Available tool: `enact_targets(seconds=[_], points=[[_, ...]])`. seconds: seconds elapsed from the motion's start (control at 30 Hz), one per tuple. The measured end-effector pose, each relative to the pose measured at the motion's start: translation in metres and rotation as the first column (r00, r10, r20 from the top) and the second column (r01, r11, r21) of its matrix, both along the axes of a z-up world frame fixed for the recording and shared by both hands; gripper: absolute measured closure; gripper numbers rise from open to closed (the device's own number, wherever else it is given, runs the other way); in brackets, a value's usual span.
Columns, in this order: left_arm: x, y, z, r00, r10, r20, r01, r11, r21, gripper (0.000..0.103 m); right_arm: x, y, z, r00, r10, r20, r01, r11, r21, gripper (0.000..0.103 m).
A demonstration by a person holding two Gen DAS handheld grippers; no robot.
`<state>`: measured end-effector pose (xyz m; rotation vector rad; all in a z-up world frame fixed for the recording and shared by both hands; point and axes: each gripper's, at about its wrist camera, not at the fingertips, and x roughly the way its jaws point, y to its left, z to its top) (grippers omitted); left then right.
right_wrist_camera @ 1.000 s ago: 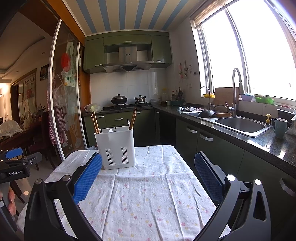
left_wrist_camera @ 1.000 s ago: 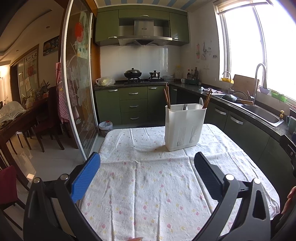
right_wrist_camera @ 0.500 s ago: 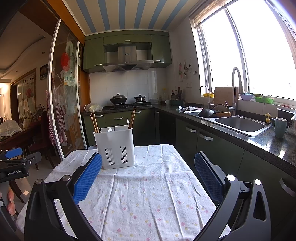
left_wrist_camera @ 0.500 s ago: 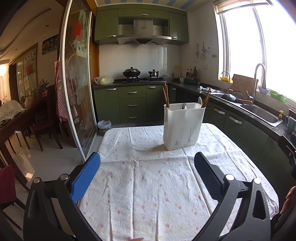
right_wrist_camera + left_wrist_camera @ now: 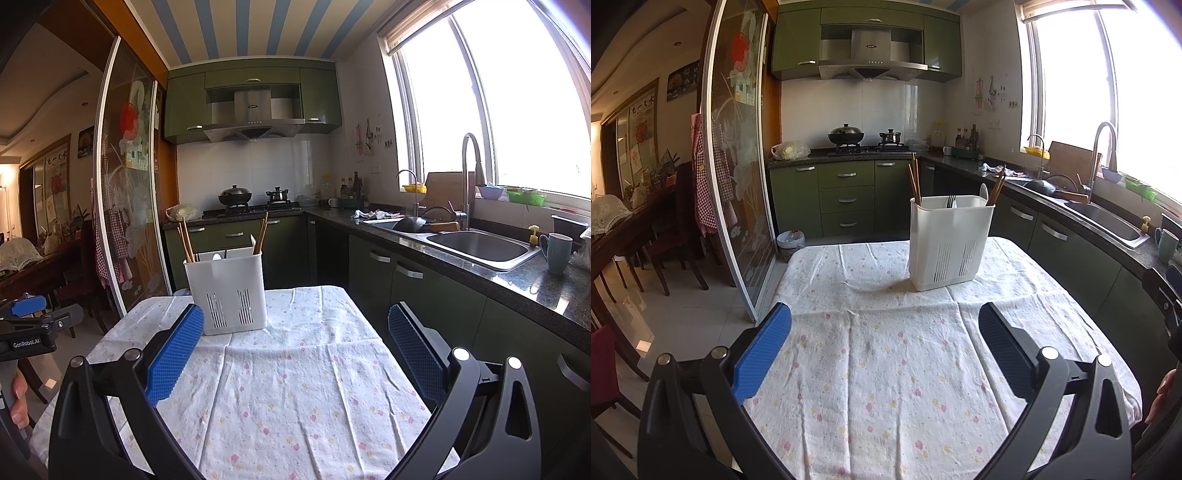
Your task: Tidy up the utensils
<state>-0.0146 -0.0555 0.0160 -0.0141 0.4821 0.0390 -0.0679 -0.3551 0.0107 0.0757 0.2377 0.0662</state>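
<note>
On the flowered tablecloth [image 5: 886, 369] I've got the white utensil caddy [image 5: 950, 245] standing upright toward the far end. Brown chopsticks [image 5: 915, 181] poke out at both ends of it, with a fork and a spoon between them. My left gripper [image 5: 884, 334] hovers spread wide, nothing between its pads. My right gripper [image 5: 295, 334] hangs just as wide and bare, well short of the caddy.
</note>
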Motion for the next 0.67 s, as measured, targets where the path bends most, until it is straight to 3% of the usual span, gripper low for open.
enact_targets(seconds=[0.2, 0.3, 0.67], points=[[-0.001, 0.008, 0.002, 0.998, -0.024, 0.057, 0.027, 0.998, -0.053, 0.007, 0.002, -0.005, -0.003, 1.000, -0.007, -0.003, 0.007, 1.000, 0.004, 0.004], [0.004, 0.011, 0.001, 0.999, -0.040, 0.027, 0.042, 0.996, -0.079, 0.006, 0.002, -0.006, -0.004, 1.000, -0.007, -0.003, 0.007, 1.000, 0.003, 0.004], [0.020, 0.012, -0.016, 0.998, 0.011, -0.057, -0.013, 0.999, -0.032, 0.007, 0.014, -0.011, -0.007, 0.999, -0.005, -0.033, 0.004, 1.000, -0.019, 0.004]])
